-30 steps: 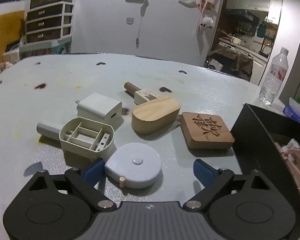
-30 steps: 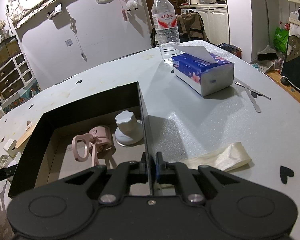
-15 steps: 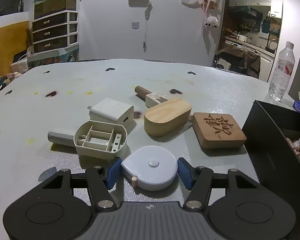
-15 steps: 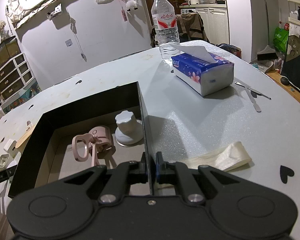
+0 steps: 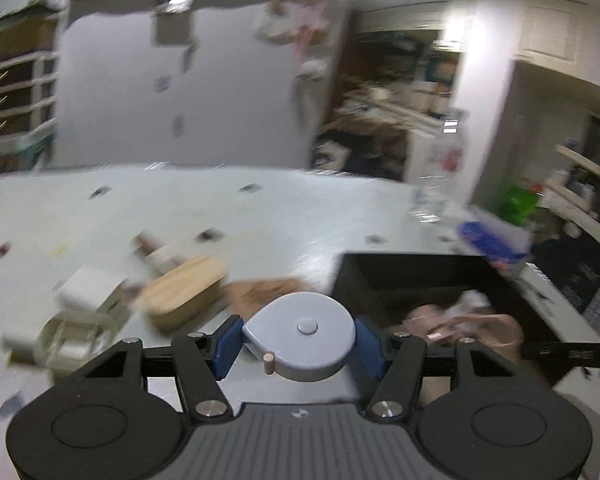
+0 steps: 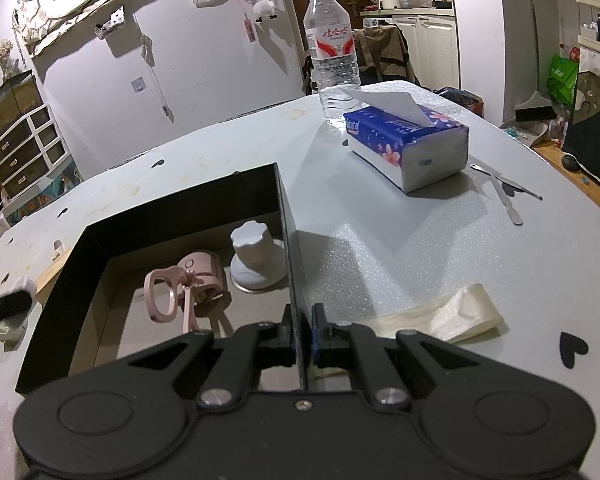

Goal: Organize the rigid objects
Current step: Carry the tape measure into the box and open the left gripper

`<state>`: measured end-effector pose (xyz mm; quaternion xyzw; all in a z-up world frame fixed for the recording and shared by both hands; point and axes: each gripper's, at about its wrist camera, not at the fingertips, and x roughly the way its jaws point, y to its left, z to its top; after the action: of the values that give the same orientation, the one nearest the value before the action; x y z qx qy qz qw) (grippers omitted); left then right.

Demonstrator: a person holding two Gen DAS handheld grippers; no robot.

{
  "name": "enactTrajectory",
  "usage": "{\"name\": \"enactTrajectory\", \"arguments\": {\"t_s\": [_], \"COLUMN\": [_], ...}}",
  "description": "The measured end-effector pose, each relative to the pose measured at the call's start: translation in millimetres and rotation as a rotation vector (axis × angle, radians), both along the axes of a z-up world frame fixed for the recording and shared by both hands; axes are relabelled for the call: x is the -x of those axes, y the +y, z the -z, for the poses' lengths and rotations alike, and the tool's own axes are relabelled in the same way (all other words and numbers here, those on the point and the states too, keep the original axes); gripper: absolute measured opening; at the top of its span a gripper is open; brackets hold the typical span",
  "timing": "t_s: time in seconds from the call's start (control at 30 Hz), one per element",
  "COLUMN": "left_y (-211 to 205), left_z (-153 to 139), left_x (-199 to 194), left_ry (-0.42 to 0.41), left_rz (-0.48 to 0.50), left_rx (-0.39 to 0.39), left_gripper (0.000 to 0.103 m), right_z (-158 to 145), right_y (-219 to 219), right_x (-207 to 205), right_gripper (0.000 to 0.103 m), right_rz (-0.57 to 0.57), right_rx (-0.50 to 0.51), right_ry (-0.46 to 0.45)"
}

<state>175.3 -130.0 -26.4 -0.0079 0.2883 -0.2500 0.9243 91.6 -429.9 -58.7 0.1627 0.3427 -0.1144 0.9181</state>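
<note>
My left gripper [image 5: 298, 346] is shut on a round pale-blue tape measure [image 5: 300, 336] and holds it above the table, near the left wall of the black box [image 5: 380, 280]. The left wrist view is blurred. My right gripper [image 6: 300, 338] is shut on the right wall of the black box [image 6: 286, 216]. Inside the box lie a pink eyelash curler [image 6: 180, 292] and a white knob [image 6: 254, 258]. On the table left of the box lie a wooden oval block [image 5: 184, 294], a brown carved block [image 5: 260, 292], a white charger [image 5: 90, 290] and a beige plastic housing [image 5: 72, 340].
A water bottle [image 6: 332, 52], a blue tissue pack [image 6: 408, 144], metal tools [image 6: 504, 196] and a cream strip [image 6: 440, 316] lie on the table right of the box. A small wooden stamp [image 5: 158, 252] lies behind the blocks.
My left gripper closed on the tape measure, lifted it off the table and swung right toward the box. The right gripper has stayed on the box wall.
</note>
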Motion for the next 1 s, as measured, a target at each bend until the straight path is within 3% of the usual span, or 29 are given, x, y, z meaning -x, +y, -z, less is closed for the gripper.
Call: {"name": "enactTrajectory", "arguments": {"t_s": [0.27, 0.37, 0.47, 0.73, 0.93, 1.0], "left_y": [-67, -84, -93, -120, -123, -122], "left_z": [-2, 0, 1, 13, 17, 17], "left_x": [-5, -10, -22, -43, -54, -55], "left_ry": [-0.026, -0.065, -0.031, -0.048, -0.009, -0.001], "left_rz": [0.198, 0.197, 0.216, 0.243, 0.231, 0.235], "left_rx": [-0.082, -0.141, -0.139, -0.238, -0.226, -0.221], "left_gripper": [0.061, 0.061, 0.061, 0.061, 0.062, 0.069], "right_z": [0, 0, 0, 0, 0, 0], "right_y": [0, 1, 1, 2, 2, 2], "right_x": [0, 0, 0, -1, -1, -1], "right_gripper": [0.007, 0.007, 0.007, 0.007, 0.007, 0.007], "right_rz": [0.001, 0.002, 0.004, 0.006, 0.006, 0.007], "right_rx": [-0.002, -0.001, -0.002, -0.004, -0.005, -0.003], "right_ry": [0.000, 0.001, 0.001, 0.002, 0.002, 0.002]}}
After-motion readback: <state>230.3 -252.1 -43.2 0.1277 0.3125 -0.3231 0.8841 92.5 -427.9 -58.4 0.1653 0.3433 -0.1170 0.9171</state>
